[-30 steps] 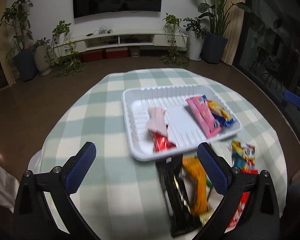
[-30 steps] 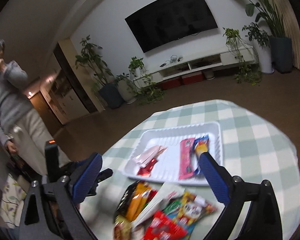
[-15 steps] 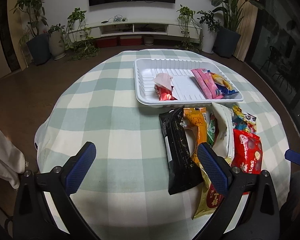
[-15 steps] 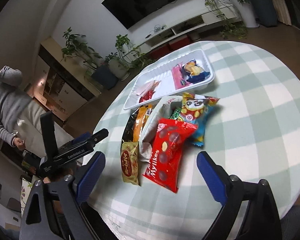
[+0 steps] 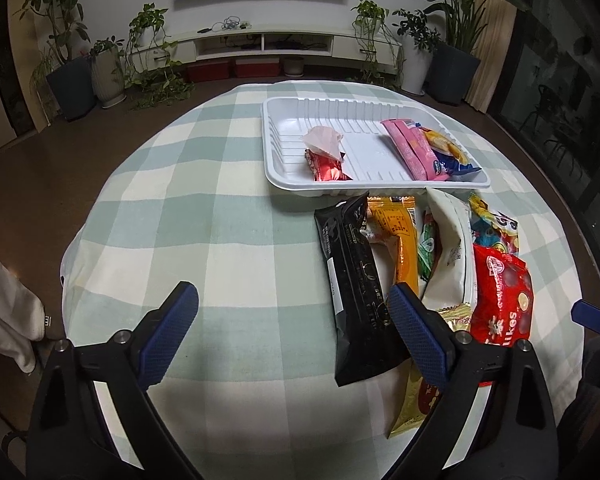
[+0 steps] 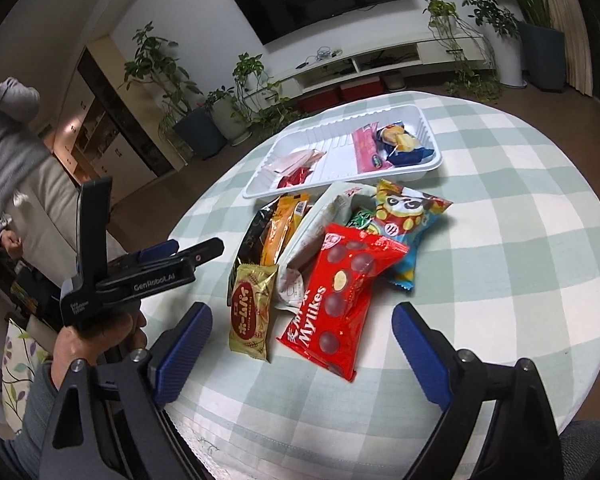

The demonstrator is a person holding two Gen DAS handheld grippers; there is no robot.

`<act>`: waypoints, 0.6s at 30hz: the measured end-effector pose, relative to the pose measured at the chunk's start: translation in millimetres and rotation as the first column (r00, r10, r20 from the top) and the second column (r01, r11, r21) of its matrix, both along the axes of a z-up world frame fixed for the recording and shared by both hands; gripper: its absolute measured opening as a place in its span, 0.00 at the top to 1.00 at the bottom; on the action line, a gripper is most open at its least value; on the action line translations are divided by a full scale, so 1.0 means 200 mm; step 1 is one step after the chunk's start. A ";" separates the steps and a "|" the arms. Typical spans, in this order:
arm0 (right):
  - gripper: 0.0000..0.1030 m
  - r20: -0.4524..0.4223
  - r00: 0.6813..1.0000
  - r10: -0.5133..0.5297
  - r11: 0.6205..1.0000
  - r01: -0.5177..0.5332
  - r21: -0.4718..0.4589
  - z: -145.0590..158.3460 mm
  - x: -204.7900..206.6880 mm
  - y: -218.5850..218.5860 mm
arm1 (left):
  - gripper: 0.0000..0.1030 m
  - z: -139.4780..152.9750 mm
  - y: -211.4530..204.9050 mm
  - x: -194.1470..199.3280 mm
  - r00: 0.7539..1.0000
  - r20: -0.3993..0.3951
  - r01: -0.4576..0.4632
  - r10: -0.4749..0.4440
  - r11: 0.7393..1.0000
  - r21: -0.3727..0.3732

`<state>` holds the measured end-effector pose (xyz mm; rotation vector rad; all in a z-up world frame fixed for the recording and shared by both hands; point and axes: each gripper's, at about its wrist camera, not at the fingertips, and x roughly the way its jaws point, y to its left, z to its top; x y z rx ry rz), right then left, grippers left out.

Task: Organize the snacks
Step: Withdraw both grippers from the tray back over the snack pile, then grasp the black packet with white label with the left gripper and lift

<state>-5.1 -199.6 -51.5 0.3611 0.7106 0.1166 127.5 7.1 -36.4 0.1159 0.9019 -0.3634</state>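
Left wrist view: the left gripper (image 5: pixel 292 322) stands released, nothing between its pads; its jaws have just been closing slightly. Bare checked tablecloth (image 5: pixel 220 216) lies between them. The loose snack pile lies ahead and to the right of these tongs; its nearest member, the black packet (image 5: pixel 354 292), passes just beyond the right-hand pad, its long axis running away from the tongs toward the white tray (image 5: pixel 276 160), roughly in line with their pointing direction. The tray, well ahead, already holds a pink packet (image 5: pixel 410 148) and a small red packet (image 5: pixel 326 164). Right wrist view: the right gripper (image 6: pixel 300 344) is likewise released and empty, its jaws also just closing a little. The red Mylikes bag (image 6: pixel 340 296) lies directly ahead between the two pads' lines, long axis slanting away to the right; the gold packet (image 6: pixel 252 312) sits just beside it, toward the left pad. The left gripper appears here at far left, off the pile. Judgement: the right tongs are nearer and better centred on the pile; the red bag looks the likeliest first pick.
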 end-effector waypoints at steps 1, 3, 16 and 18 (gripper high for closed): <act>0.10 -0.003 1.000 0.001 1.000 -0.001 0.001 -0.01 0.00 0.00 | 0.13 -0.01 0.00 0.01 1.000 -0.005 0.001 -0.001 1.000 0.002; 0.12 -0.008 1.000 0.000 1.000 0.000 0.003 -0.01 0.00 0.00 | 0.20 -0.03 -0.01 0.02 1.000 -0.016 0.002 -0.002 1.000 0.006; 0.18 -0.019 0.999 -0.025 1.000 0.025 -0.001 -0.05 0.00 -0.03 | 0.27 -0.12 -0.09 0.19 0.992 -0.111 0.054 -0.053 0.999 0.002; 0.19 -0.019 0.999 -0.026 1.000 0.026 -0.001 -0.05 0.01 -0.04 | 0.27 -0.11 -0.11 0.19 0.992 -0.111 0.061 -0.060 0.998 0.003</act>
